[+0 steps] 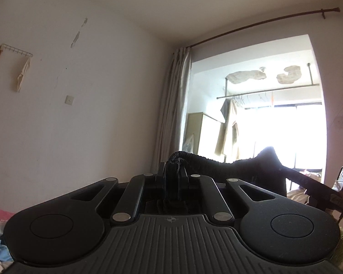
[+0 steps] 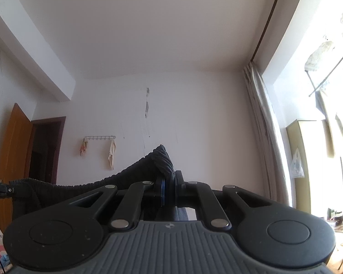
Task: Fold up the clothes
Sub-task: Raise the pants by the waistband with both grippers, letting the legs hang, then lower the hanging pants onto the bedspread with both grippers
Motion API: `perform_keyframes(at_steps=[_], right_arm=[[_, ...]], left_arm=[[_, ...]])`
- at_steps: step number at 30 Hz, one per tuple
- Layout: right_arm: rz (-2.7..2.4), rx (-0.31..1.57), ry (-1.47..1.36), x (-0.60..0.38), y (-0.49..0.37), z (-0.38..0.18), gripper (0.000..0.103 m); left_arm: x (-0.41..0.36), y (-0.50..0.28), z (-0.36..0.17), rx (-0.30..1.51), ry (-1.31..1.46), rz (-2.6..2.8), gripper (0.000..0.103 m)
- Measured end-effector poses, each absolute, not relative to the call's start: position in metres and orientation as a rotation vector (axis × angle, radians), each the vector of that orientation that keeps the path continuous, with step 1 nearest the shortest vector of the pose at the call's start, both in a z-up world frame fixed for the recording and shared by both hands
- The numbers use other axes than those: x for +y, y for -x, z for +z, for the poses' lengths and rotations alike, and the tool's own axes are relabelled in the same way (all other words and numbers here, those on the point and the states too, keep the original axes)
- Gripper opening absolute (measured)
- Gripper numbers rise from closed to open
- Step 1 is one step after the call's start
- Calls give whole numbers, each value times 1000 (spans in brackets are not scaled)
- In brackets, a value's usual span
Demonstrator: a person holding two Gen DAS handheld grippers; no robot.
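Left gripper [image 1: 171, 178]: fingers squeezed tight on the ribbed edge of the black garment [image 1: 251, 169].
Right gripper [image 2: 169, 182]: fingers pinched on the other end of that ribbed edge.
Black garment: held up in the air, stretched between both grippers.
Behind: white wall [image 2: 194, 114], grey curtain [image 1: 173, 105], bright window [image 1: 285, 132].
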State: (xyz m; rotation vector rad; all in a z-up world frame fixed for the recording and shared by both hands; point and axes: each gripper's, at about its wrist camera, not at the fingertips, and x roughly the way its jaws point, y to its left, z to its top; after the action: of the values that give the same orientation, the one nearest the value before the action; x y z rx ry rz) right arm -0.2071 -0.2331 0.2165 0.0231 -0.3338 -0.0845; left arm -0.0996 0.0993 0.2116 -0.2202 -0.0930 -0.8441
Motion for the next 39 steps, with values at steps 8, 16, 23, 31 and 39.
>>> perform_keyframes(at_steps=[8, 16, 23, 31, 39], right_arm=[[-92, -261, -48, -245, 178, 201, 7], [-117, -70, -82, -275, 76, 159, 7], [-124, 183, -176, -319, -76, 78, 7], [-106, 499, -290, -363, -252, -67, 7], [-86, 673, -337, -372, -327, -170, 8]], left_arm=[[86, 51, 190, 13, 217, -824, 6], [64, -67, 142, 210, 238, -767, 6], [22, -213, 54, 436, 196, -673, 7], [-13, -337, -65, 683, 133, -548, 7], [-21, -392, -131, 861, 186, -503, 16]])
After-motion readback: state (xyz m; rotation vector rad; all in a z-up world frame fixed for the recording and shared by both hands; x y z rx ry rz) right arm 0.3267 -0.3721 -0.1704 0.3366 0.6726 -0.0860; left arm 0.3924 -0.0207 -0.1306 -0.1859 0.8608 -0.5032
